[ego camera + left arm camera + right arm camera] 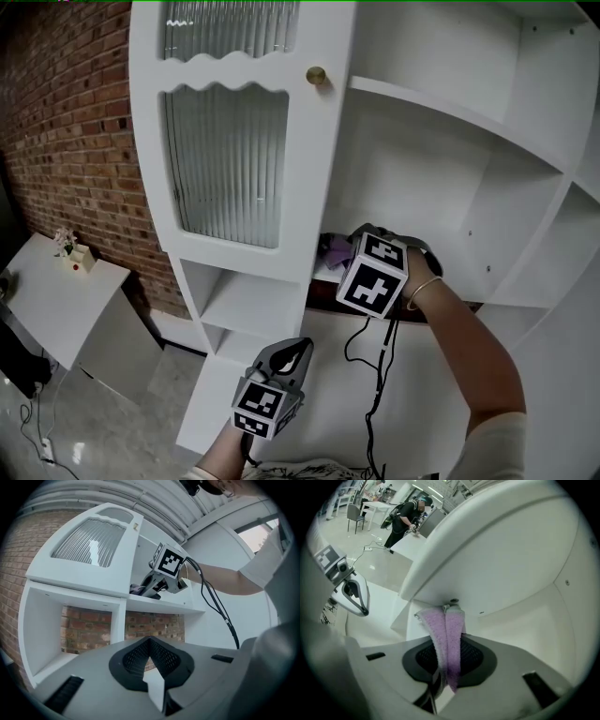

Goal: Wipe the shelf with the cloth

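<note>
Fingers of the right gripper (449,613) are clamped on the purple cloth (451,641), which sticks out btw. them and lies on the white shelf (323,278), at its left end, just behind the cabinet door (230,159) w/ ribbed glass. A hand (420,264) holds this gripper, and a black cable (377,370) drops from it. Left gripper (150,643): fingers pressed together, nothing btw. them, held low, well apart from the shelf, before the lower compartments. Brick wall (66,112) on the left side.
</note>
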### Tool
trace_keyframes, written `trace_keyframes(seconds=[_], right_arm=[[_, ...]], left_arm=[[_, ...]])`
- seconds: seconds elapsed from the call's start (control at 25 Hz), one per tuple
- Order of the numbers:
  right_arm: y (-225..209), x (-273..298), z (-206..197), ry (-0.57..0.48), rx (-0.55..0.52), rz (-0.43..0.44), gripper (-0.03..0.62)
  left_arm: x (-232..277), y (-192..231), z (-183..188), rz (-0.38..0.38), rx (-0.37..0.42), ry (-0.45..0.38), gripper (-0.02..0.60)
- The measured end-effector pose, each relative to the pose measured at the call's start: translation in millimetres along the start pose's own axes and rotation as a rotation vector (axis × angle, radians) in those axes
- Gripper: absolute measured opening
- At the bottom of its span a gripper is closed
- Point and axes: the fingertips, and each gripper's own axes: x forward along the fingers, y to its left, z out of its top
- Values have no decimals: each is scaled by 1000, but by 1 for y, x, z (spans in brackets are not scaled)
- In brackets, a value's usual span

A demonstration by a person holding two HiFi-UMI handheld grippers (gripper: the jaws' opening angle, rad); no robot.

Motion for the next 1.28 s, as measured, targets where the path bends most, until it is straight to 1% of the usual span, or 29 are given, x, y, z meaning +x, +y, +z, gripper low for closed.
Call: trace_keyframes(seconds=[0.16,0.4,0.6,0.68,0.84,1.04,1.16,1.28], right_arm=[[19,-20,3,-17,-31,2,75],[47,-47,0,-23,-86,9,75],[59,-67,-8,-31,-108,40,75],[57,-72,-12,-42,-101,35,75],[34,-75,-31,-35,-82,-32,75],[-15,-57,-72,13,-21,-107,77],[-42,-37,-93,37,10,-126,77],[-73,-15,-108,60,10,-184,77]], left_arm=[[-7,-9,-4,-7,-5,2,14],[-14,-35,-16,-38,-3,22,14],[-11,-45,-20,-48,-5,35,14],[-7,-49,-21,-47,-8,36,14],[3,-61,-20,-51,-12,39,14],[18,-73,-16,-62,-17,34,14],[25,-72,-12,-50,-38,31,14],[32,-69,-12,-21,-34,37,14]])
